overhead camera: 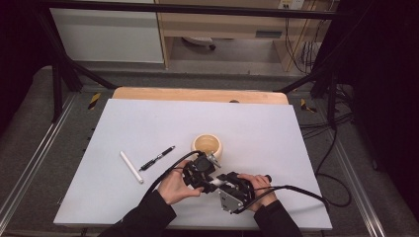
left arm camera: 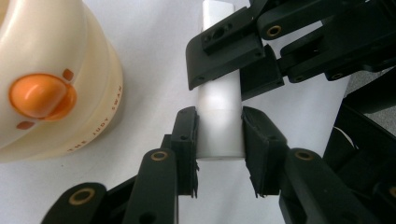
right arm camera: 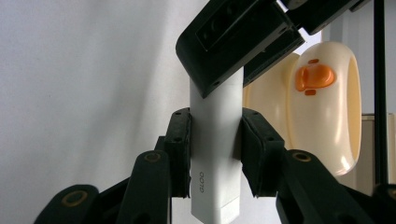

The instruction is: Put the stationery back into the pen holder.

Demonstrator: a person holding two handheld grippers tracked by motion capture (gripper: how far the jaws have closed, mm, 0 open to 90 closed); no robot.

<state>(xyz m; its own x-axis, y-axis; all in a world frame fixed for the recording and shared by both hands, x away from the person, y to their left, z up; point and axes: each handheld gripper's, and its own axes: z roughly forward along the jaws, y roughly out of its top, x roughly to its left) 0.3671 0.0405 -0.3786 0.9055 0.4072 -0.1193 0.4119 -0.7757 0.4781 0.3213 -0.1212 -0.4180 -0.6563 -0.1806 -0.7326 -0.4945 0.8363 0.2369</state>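
Observation:
A white glue stick point(left arm camera: 219, 105) marked GLOO point(right arm camera: 212, 186) is held between both grippers just above the white table. In the left gripper view, my left gripper point(left arm camera: 219, 128) is shut on one end of it, and the right gripper point(left arm camera: 236, 60) clamps it farther along. The right gripper view has my right gripper point(right arm camera: 215, 133) shut on the stick's body, with the left gripper point(right arm camera: 236, 44) gripping above. From the high view, the two grippers point(overhead camera: 203, 177) point(overhead camera: 221, 184) meet near the table's front, a hand behind each. A cream cup point(overhead camera: 207, 146) with an orange duck bill point(left arm camera: 42, 95) stands right behind them.
A black pen point(overhead camera: 157, 158) and a white stick point(overhead camera: 131, 167) lie on the white table point(overhead camera: 148, 123) to the left of the hands. Cables trail from both grippers toward the front and right edges. Metal frame legs stand around the table.

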